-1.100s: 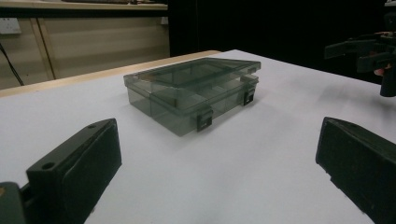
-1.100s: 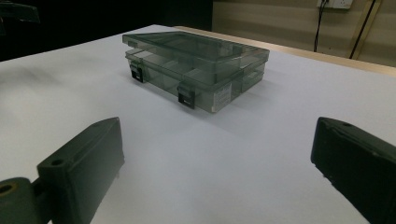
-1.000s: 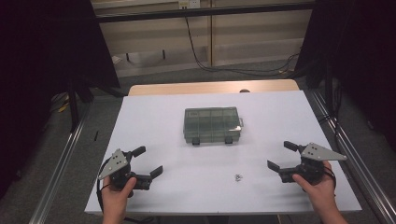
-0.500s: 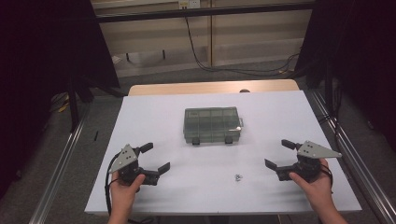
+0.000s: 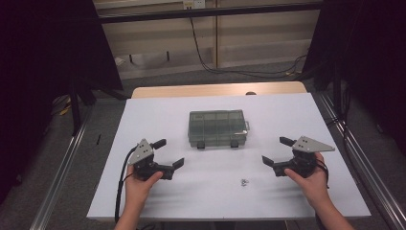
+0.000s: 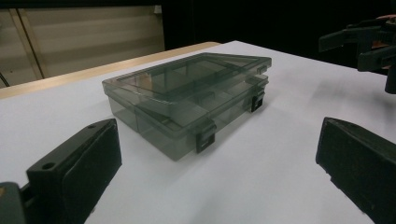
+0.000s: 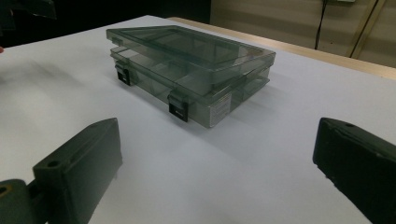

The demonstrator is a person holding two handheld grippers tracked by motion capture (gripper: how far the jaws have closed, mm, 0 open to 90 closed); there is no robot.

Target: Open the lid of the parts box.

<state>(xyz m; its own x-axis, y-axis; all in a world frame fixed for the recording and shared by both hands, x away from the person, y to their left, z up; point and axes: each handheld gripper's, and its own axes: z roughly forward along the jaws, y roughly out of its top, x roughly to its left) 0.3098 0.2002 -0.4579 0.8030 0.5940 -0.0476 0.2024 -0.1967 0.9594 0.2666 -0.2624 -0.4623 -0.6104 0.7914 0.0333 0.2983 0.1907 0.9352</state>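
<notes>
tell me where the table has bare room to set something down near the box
Bare white table lies on both sides of the clear box, and behind it up to the wooden edge. The front middle, between the left gripper and the right gripper, is mostly free, but small screws lie there toward the right gripper.

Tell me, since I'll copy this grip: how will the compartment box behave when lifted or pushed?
The compartment box looks like thin, rigid clear plastic, so probably stiff and light. Its flat, low shape on the white table suggests sliding rather than tipping. Smooth walls may slip between jaws.
</notes>
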